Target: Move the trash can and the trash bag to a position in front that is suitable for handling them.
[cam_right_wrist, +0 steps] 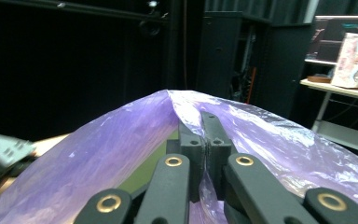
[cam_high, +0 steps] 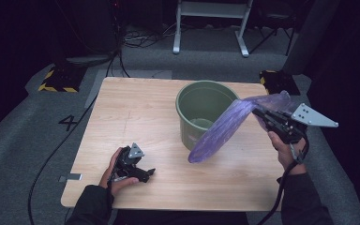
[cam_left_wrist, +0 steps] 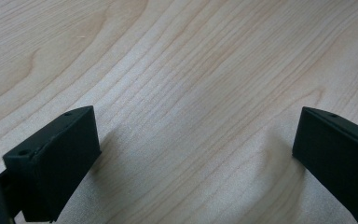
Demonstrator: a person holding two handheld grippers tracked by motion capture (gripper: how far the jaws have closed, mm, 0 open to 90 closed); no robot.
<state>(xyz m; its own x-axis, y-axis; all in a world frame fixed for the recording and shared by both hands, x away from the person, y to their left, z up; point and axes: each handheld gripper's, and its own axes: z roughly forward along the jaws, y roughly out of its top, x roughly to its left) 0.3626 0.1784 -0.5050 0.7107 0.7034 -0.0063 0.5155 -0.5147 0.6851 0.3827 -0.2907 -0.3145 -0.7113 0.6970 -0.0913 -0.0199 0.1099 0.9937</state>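
A green bucket [cam_high: 201, 110] stands upright on the wooden table [cam_high: 136, 108], right of its middle. A translucent purple plastic bag [cam_high: 225, 126] hangs in the air at the bucket's right rim and droops in front of the bucket. My right gripper [cam_high: 258, 112] is raised right of the bucket and is shut on the bag's upper edge. In the right gripper view the jaws [cam_right_wrist: 206, 140] pinch a fold of the purple bag [cam_right_wrist: 121, 149], which drapes to both sides. My left gripper [cam_high: 146, 172] rests on the table near the front left, open, with bare wood between its jaws [cam_left_wrist: 196, 135].
Grey carpet surrounds the table. Yellow-and-black blocks [cam_high: 56, 79] [cam_high: 275, 78] lie on the floor by the table's far corners. A white frame [cam_high: 211, 23] stands behind the table. A cable [cam_high: 56, 150] runs along the floor on the left.
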